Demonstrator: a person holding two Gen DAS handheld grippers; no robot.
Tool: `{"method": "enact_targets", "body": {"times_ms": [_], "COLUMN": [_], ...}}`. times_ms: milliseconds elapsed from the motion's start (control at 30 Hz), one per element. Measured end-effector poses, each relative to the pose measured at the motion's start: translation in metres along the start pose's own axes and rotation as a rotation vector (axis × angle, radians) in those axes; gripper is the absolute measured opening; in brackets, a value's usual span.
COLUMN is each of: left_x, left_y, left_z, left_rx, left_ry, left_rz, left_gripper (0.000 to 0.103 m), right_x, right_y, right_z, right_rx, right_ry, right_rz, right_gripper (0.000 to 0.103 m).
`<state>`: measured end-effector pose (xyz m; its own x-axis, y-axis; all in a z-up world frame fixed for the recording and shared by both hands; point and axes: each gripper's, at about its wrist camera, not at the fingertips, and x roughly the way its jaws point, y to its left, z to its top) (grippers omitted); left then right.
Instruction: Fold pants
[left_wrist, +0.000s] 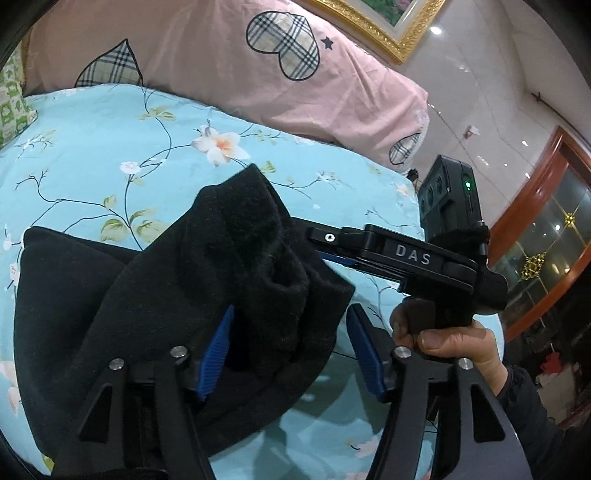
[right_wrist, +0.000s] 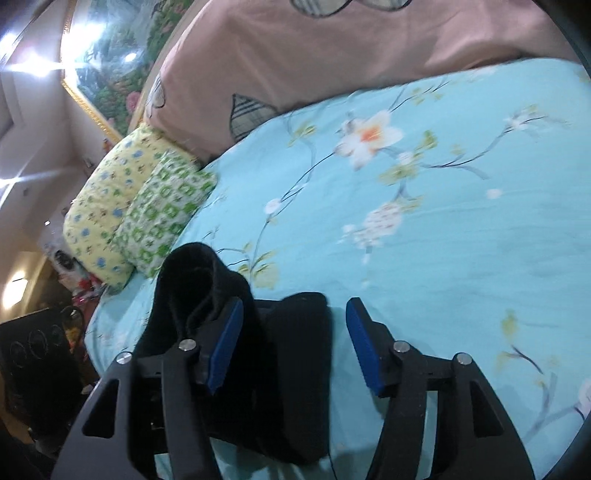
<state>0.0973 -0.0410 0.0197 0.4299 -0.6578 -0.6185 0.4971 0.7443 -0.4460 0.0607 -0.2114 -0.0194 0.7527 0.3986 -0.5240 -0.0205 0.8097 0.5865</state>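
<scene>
The black pants (left_wrist: 155, 295) lie bunched on the light blue floral bedspread (left_wrist: 92, 155). A raised fuzzy fold of them drapes over my left gripper (left_wrist: 291, 347), whose blue pads stand wide apart with cloth between them. In the left wrist view the right gripper (left_wrist: 314, 240) reaches in from the right, its tips hidden in the fold. In the right wrist view my right gripper (right_wrist: 293, 339) has its blue pads wide apart; the pants (right_wrist: 288, 376) lie between them and hump over the left finger (right_wrist: 221, 343).
A pink quilt with plaid hearts (left_wrist: 258, 66) lies along the far side of the bed. Two yellow and green patterned pillows (right_wrist: 140, 210) sit at the left. A gold-framed picture (left_wrist: 391, 22) hangs on the wall. A dark speaker (right_wrist: 33, 365) stands beside the bed.
</scene>
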Motion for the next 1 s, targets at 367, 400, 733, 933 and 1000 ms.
{"method": "enact_targets", "body": {"times_ms": [367, 400, 733, 933, 1000], "left_x": [-0.031, -0.035, -0.071, -0.087, -0.093], "left_y": [0.002, 0.005, 0.042, 0.063, 0.071], "left_z": [-0.01, -0.011, -0.016, -0.02, -0.02], "left_rx": [-0.002, -0.011, -0.095, -0.137, -0.15], "left_ry": [-0.024, -0.028, -0.076, -0.103, -0.114], "left_rz": [-0.026, -0.025, 0.037, 0.08, 0.099], "left_gripper": [0.07, 0.07, 0.071, 0.071, 0.072], "right_x": [-0.037, -0.039, -0.053, -0.047, -0.046], "right_y": [-0.008, -0.006, 0.017, 0.037, 0.042], "right_z": [-0.02, -0.021, -0.038, -0.049, -0.051], "right_rx": [0.094, 0.098, 0.095, 0.051, 0.031], "right_ry": [-0.055, -0.06, -0.076, -0.049, -0.046], "right_rz": [-0.064, -0.066, -0.078, -0.098, -0.113], "right_gripper": [0.067, 0.07, 0.08, 0.08, 0.082]}}
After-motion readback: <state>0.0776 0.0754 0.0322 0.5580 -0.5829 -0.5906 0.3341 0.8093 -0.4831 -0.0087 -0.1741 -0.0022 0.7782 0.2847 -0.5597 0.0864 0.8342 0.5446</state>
